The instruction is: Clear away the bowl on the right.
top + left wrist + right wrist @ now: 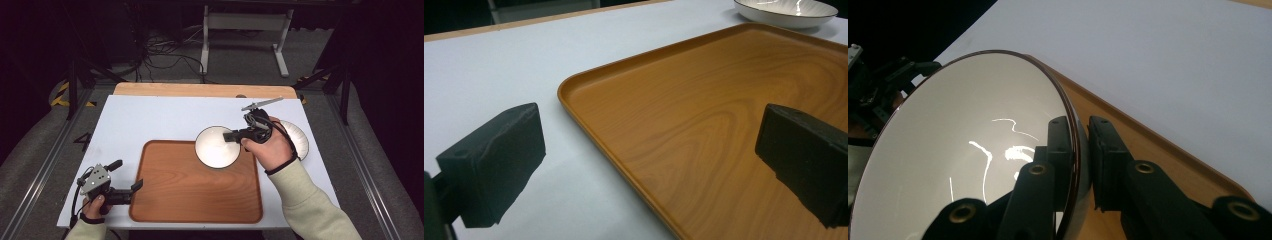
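Observation:
A white bowl (216,147) with a thin dark rim hangs over the far right corner of the brown wooden tray (195,200). My right gripper (231,135) is shut on the bowl's rim (1075,145), one jaw inside the bowl and one outside. In the right gripper view the bowl (958,150) tilts up on edge above the tray (1148,145). My left gripper (128,176) rests at the tray's near left corner with its jaws wide apart and nothing between them. In the left gripper view the tray's edge (574,95) runs between the two jaws.
A second white bowl (299,137) sits on the white table top (150,120) behind my right hand. The bowl shows far off in the left gripper view (784,12). A wooden strip (200,90) borders the table's far edge.

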